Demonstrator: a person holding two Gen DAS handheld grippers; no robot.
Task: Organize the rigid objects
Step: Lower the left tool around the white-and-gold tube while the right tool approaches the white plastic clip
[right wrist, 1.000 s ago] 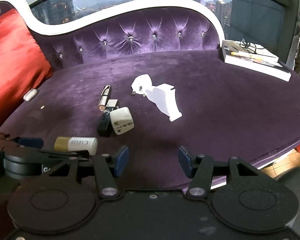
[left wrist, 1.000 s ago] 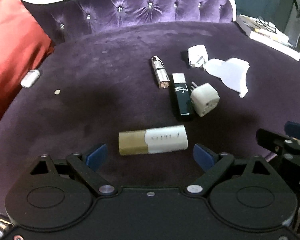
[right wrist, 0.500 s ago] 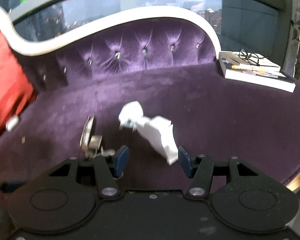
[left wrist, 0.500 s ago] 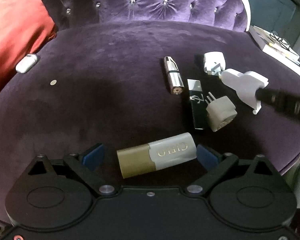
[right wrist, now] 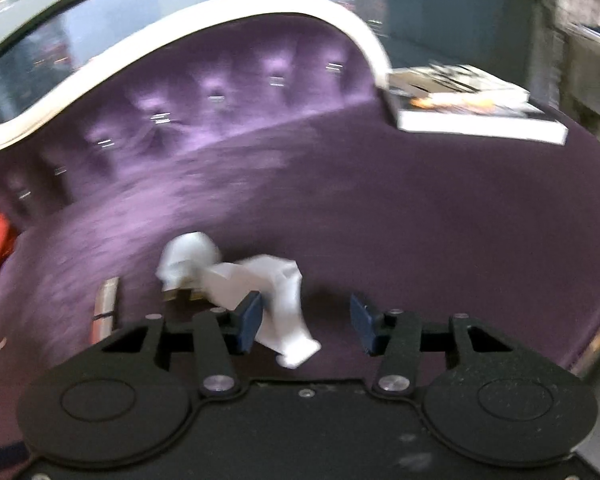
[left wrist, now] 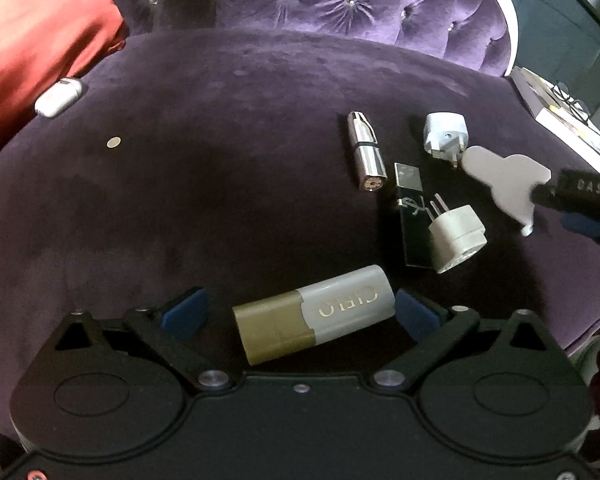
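On the purple velvet sofa seat lie several small hard things. The left claw is spread wide, and one gold-and-white tube lies crosswise between its blue pads; its white end is just beside the right pad, while the gold end stands apart from the left pad. Beyond it is a group: one silver lipstick, one black lipstick case, and two white plug adapters, the near one touching the black case and the far one farther back. One white plastic bracket lies just beside the far adapter. The right claw is also open wide, with the bracket's lower end between its pads, close to the left pad; that view is blurred, so I cannot tell whether they touch. Well apart on the left sit one small white case by the red cushion and one coin. A stack of books rests at the sofa's far right end.
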